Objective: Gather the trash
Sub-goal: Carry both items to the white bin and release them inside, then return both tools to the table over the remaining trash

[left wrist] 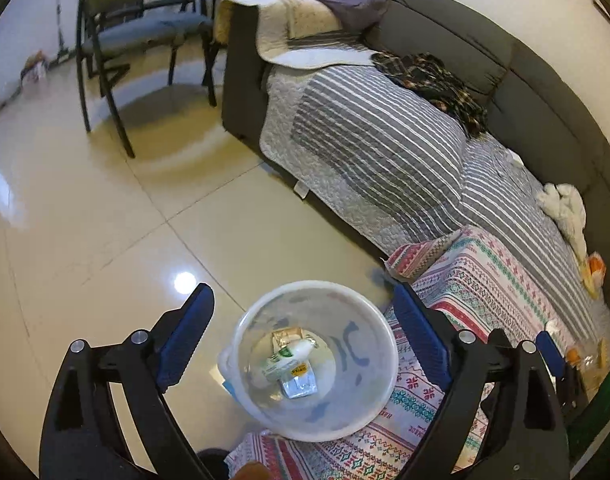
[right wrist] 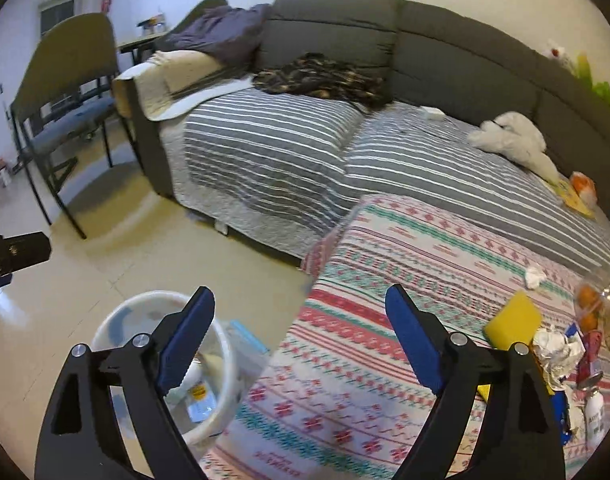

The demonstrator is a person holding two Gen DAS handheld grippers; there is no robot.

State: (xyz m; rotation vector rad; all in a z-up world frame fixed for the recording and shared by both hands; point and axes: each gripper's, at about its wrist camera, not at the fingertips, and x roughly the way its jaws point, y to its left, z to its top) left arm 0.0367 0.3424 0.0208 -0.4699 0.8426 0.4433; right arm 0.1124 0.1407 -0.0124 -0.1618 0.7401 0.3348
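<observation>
Left gripper [left wrist: 301, 332]: jaws wide apart, nothing between the pads. It hangs over the bin [left wrist: 387, 364], pointing down into it.

Bin is white, translucent, standing on the floor tiles [left wrist: 105, 220] tight against the patterned cloth [left wrist: 485, 280]. Inside, at the bottom: a small white bottle [left wrist: 289, 358], a silver wrapper [left wrist: 301, 386], a tan packet [left wrist: 285, 336]. They lie in one heap, touching.

Right gripper [right wrist: 299, 330]: jaws also spread wide, empty. It points down at the patterned cloth, with the bin off to its left, partly behind the left finger [right wrist: 189, 336].

Trash left on the cloth, to the right of the right gripper: crumpled foil [right wrist: 553, 354], a white tissue wad [right wrist: 535, 276], and a mixed clutter near the frame edge that I can't tell apart. A yellow sponge [right wrist: 513, 320] sits just beside the foil. An orange [right wrist: 587, 304] in clear wrap lies further right.

Beyond the cloth: striped cover [right wrist: 285, 152] over the grey sofa [right wrist: 425, 40], with a dark garment [right wrist: 321, 76] and a white cloth [right wrist: 513, 140] on it. A chair [right wrist: 65, 92] stands at far left.
</observation>
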